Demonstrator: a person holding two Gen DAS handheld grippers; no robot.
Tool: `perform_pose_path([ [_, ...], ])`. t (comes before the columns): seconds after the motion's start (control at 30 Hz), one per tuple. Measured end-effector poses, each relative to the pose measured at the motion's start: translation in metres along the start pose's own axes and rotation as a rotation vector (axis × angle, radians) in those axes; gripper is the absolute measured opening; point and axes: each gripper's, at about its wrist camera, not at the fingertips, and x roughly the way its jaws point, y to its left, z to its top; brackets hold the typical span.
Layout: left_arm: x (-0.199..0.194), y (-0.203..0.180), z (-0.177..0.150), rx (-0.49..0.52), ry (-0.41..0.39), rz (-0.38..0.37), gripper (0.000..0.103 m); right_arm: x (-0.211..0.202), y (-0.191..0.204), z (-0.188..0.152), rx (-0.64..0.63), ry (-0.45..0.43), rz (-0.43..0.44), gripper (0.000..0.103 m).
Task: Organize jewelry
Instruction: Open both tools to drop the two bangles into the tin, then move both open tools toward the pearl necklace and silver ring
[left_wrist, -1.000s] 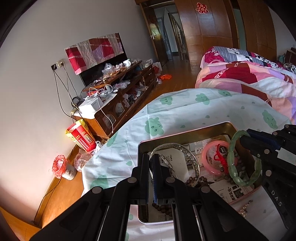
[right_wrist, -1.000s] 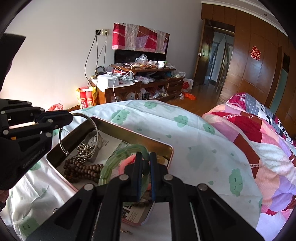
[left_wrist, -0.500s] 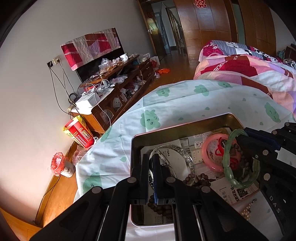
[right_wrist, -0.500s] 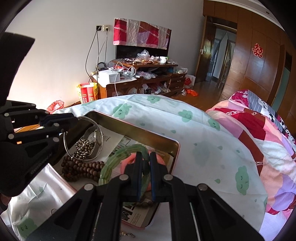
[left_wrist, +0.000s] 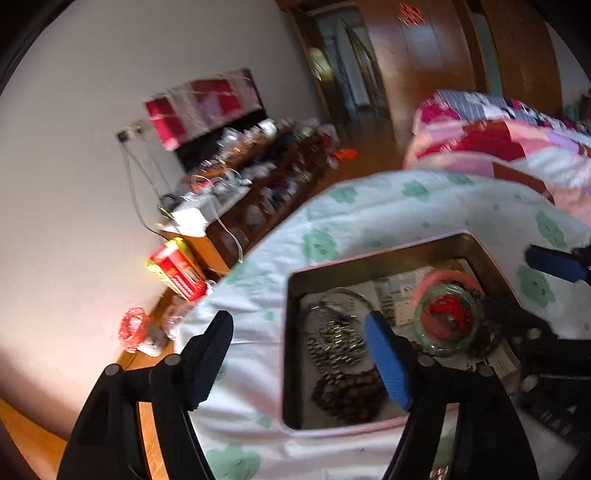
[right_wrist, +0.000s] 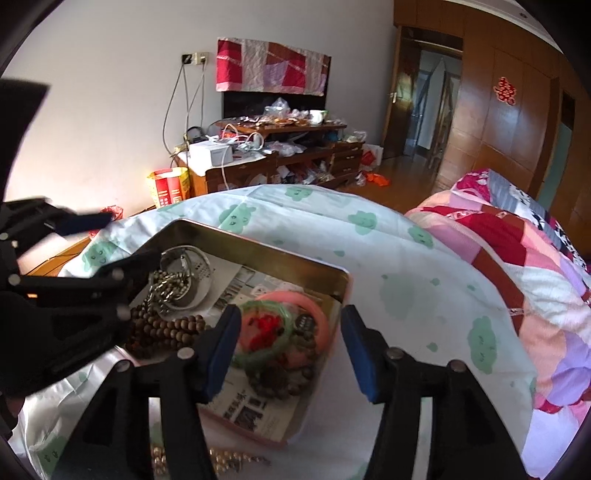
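Both the left gripper (left_wrist: 299, 354) and right gripper (right_wrist: 288, 347) gape wide and empty, the green bangle (right_wrist: 264, 338) lying in the tin tray (right_wrist: 266, 251) between the right jaws.

Both wrist views overlook the shared tin (left_wrist: 384, 254), close.

my finger pads (right_wrist: 356, 349): blue
bangle (right_wrist: 264, 338): pale green
bangle under it (right_wrist: 314, 314): pink
bedsheet (right_wrist: 399, 273): white, green clouds

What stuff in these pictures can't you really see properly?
- Pearly beads: right wrist view, partly behind the right tool and cut off at the bottom edge.
- Newspaper print in the tin: too small to read.
- Silver bangle: left wrist view, smeared by motion blur.
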Motion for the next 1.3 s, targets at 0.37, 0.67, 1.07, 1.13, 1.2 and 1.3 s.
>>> perform_pose_path([
  [0.37, -0.034, 0.019, -0.069, -0.12, 0.072, 0.037, 0.075, -0.043, 0.0, -0.042, 0.088, 0.022, -0.031, 0.069],
  [0.67, -0.029, 0.025, -0.101, -0.174, 0.132, 0.037, 0.075, -0.033, 0.015, -0.061, 0.13, 0.085, 0.015, 0.072],
  [1.07, -0.031, 0.033, -0.109, -0.201, 0.132, 0.042, 0.075, -0.008, 0.046, -0.07, 0.084, 0.178, 0.057, 0.072],
  [1.13, -0.031, 0.032, -0.11, -0.198, 0.132, 0.039, 0.075, -0.009, 0.045, -0.071, 0.085, 0.179, 0.061, 0.072],
  [1.2, -0.032, 0.031, -0.112, -0.195, 0.128, 0.026, 0.075, -0.013, 0.046, -0.073, 0.053, 0.177, 0.04, 0.072],
  [1.3, -0.033, 0.027, -0.113, -0.186, 0.13, 0.011, 0.075, -0.016, 0.044, -0.076, 0.016, 0.194, 0.012, 0.072],
])
